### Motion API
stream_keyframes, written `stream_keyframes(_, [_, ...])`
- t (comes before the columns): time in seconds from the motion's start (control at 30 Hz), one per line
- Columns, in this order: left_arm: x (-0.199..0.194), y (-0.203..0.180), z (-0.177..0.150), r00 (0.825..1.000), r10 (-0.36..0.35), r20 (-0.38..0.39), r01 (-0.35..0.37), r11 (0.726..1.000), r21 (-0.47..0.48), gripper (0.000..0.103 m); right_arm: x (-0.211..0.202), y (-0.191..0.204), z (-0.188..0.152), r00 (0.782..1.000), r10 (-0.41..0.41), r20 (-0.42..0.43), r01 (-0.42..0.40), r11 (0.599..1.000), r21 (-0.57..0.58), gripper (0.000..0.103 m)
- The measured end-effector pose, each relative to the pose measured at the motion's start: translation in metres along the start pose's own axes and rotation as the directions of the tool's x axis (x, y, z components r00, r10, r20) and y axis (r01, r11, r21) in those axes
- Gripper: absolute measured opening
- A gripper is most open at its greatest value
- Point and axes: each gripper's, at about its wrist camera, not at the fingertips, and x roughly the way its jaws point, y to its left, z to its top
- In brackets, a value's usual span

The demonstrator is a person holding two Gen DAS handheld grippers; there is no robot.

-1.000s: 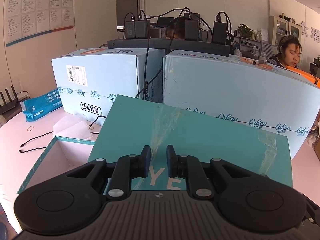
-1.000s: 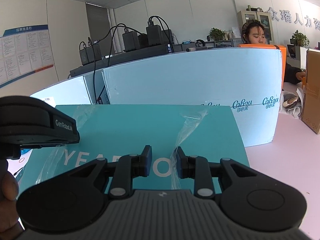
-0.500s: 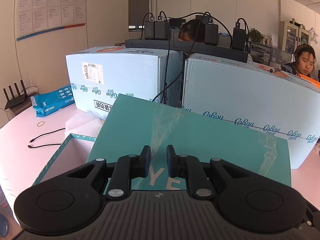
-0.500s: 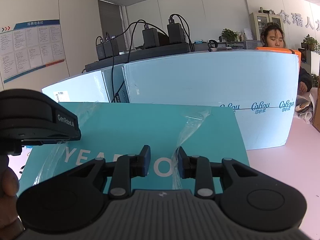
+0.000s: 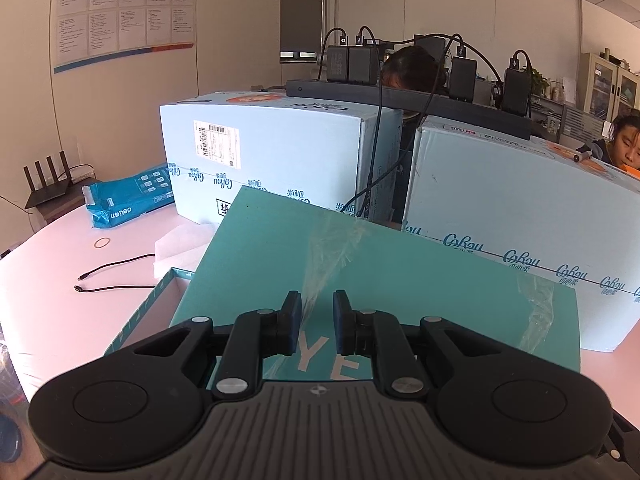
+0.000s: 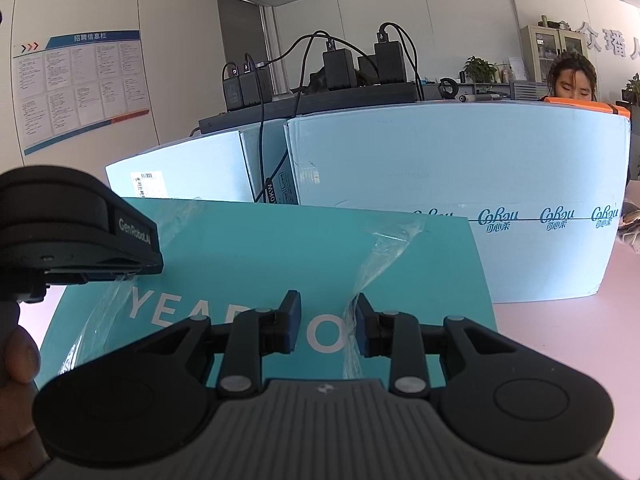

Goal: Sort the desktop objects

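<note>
Left wrist, left tool [image 5: 317,312] narrowly parted, over teal lid [image 5: 400,280]

The box lid [image 5: 400,280] lies in front of both grippers, tilted up toward the two cartons behind it. The left carton [image 5: 272,160] and right carton [image 5: 520,208] stand side by side on the desk [image 5: 60,300], with a gap between them where cables hang down. A power strip [image 5: 408,98] with adapters rests across their tops. Left of the lid sits the open box base [image 5: 160,304]; beyond it lie a cable [image 5: 112,276], a ring [image 5: 102,243] and a packet [image 5: 128,196].
</note>
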Motion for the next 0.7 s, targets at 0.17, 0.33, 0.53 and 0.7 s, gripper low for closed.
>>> stream_keyframes(0.17, [0.005,0.008,0.001,1.0,0.011,-0.006,-0.011,1.0,-0.01,0.012,0.006,0.008,0.002,1.0,0.009,-0.005,-0.009,1.0,-0.008,0.032])
stream_keyframes(0.33, [0.008,0.016,0.002,1.0,0.024,-0.011,-0.024,0.999,-0.023,0.012,0.013,0.015,0.004,1.0,0.02,-0.012,-0.02,1.0,-0.015,0.032])
stream_keyframes(0.53, [0.012,0.025,0.003,0.999,0.041,-0.013,-0.042,0.999,-0.03,0.012,0.02,0.023,0.004,0.999,0.035,-0.023,-0.035,0.999,-0.023,0.032])
stream_keyframes(0.7, [0.014,0.031,0.005,0.998,0.056,-0.015,-0.056,0.998,-0.037,0.012,0.024,0.029,0.005,0.998,0.048,-0.03,-0.048,0.998,-0.027,0.032])
